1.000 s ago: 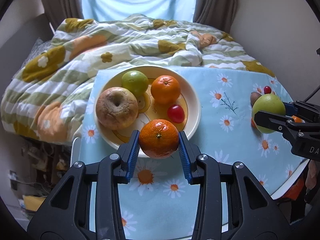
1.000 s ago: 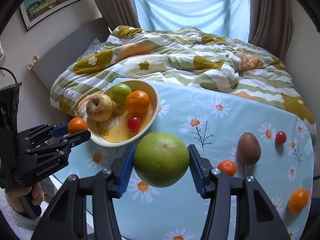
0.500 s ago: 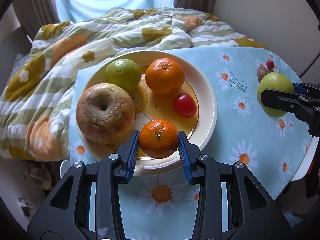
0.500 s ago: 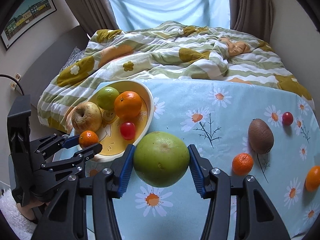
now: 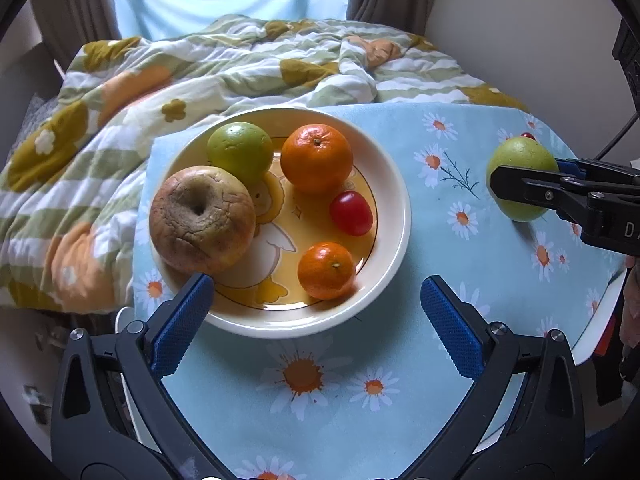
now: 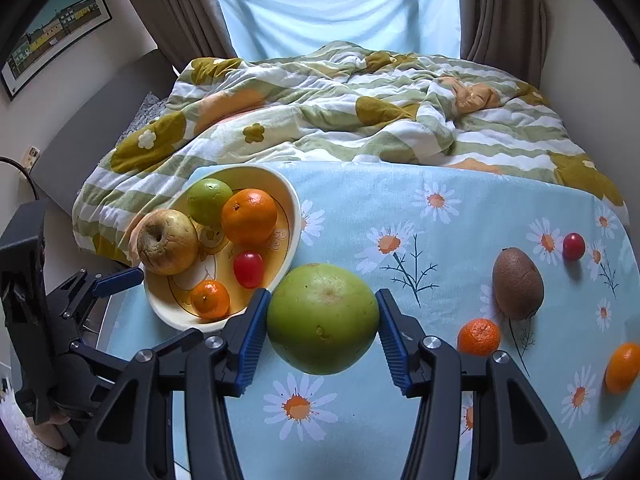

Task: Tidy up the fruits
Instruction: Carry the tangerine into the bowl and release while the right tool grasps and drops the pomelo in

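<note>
1. My left gripper (image 5: 316, 312) has just been opening; its jaws stand wide apart at the near rim of the bowl (image 5: 394, 184), nothing between them.
2. The small tangerine (image 5: 326, 270) lies in the bowl, clear of both pads, near the cherry tomato (image 5: 351, 213), large orange (image 5: 316, 159), green fruit (image 5: 239, 151) and wrinkled apple (image 5: 202, 219).
3. My right gripper (image 6: 322, 330) is clamped on the green pomelo (image 6: 323, 318), above the desk (image 6: 360, 196).
4. A kiwi (image 6: 517, 283) and another tangerine (image 6: 478, 336) lie on the desk.
</note>
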`<state>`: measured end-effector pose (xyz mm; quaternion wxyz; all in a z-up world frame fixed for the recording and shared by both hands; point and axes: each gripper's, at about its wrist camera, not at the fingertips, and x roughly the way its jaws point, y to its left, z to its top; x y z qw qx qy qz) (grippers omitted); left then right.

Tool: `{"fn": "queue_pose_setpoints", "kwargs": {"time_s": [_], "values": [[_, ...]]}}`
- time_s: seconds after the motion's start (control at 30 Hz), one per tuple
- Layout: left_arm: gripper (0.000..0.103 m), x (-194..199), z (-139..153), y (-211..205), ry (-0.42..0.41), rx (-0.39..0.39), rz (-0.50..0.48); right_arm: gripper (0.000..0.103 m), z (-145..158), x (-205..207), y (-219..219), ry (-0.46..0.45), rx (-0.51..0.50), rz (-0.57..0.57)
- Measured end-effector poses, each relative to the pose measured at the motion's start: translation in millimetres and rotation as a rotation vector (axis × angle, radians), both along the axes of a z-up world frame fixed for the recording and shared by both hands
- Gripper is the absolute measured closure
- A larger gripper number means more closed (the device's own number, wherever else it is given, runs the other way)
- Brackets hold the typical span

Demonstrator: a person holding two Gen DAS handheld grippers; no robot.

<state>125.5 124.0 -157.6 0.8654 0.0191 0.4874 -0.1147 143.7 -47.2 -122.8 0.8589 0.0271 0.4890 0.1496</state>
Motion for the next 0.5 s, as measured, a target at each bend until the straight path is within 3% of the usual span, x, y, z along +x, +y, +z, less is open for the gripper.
{"fn": "queue_pose_setpoints", "kwargs": {"time_s": [0.5], "values": [[0.000,-27,19,22,0.011,-0.001,0.161,0.054,10,21,36,-0.019,0.015,0.198]]}}
